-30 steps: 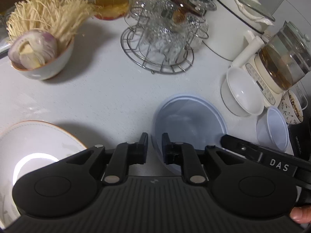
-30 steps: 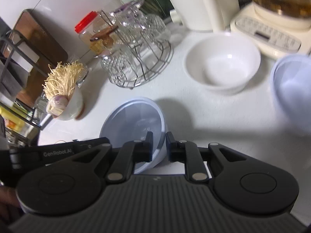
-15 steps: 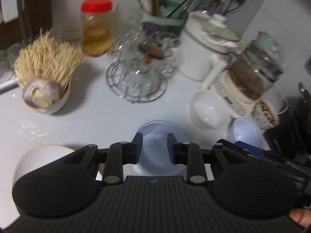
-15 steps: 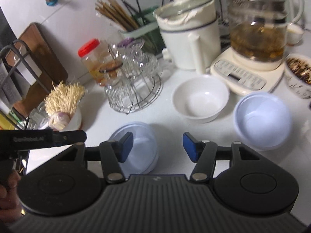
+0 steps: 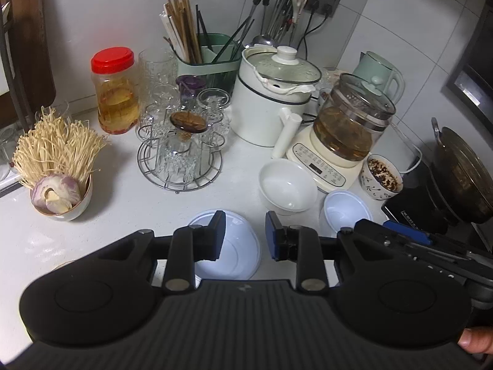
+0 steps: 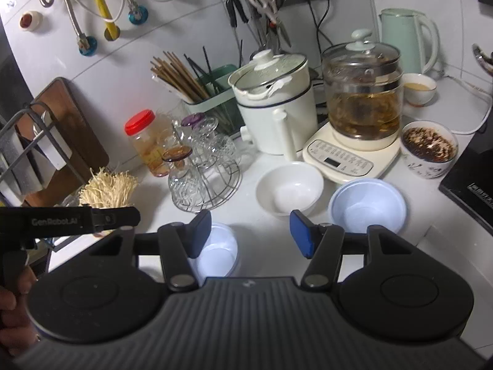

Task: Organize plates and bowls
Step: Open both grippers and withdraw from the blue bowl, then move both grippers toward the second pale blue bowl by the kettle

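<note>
Grippers both empty: left gripper (image 5: 243, 236) and right gripper (image 6: 251, 234) gape above pale blue bowl (image 5: 229, 252) on countertop (image 5: 123, 203)

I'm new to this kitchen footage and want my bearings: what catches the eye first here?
The two black grippers, left gripper and right gripper, fill the foreground, both open and empty above the white counter. Just beyond them sit a pale blue bowl, a white bowl and a second pale blue bowl. Behind, the glass kettle of brown tea stands beside a white lidded pot.
</note>
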Demonstrator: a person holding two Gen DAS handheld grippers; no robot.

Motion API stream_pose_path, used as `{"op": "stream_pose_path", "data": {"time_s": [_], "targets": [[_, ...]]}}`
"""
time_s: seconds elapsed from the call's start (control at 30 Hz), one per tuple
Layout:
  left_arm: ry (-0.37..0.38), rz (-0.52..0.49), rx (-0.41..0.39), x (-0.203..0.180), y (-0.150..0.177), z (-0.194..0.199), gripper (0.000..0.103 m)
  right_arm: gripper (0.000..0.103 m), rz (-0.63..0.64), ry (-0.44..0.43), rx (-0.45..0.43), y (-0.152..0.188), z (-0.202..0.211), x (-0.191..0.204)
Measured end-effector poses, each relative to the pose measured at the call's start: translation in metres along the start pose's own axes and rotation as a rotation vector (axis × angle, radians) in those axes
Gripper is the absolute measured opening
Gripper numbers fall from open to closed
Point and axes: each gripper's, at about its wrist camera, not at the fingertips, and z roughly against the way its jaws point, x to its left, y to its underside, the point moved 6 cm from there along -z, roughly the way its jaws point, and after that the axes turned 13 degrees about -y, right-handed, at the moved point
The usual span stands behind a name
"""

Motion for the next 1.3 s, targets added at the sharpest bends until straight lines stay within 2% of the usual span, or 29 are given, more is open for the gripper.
{"op": "stream_pose_path", "data": {"time_s": [0.27, 0.43, 1.0, 1.3], "targets": [[0.033, -0.022, 0.008, -0.016, 0.002, -0.001, 0.033, 0.059, -0.005, 0.044, -0.023, 0.000, 0.011, -0.010], [0.063, -0.048, 0.016, -0.035, 0.003, -0.005, 0.041, 0.059, -0.002, 0.074, -0.039, 0.001, 0.022, -0.019], [0.140, -0.122, 0.051, -0.088, 0.013, -0.023, 0.042, 0.059, -0.058, 0.162, -0.063, 0.007, 0.047, -0.059], [0.175, -0.128, 0.071, -0.108, 0.012, -0.041, 0.042, 0.059, -0.114, 0.197, -0.067, 0.010, 0.052, -0.084]]}}
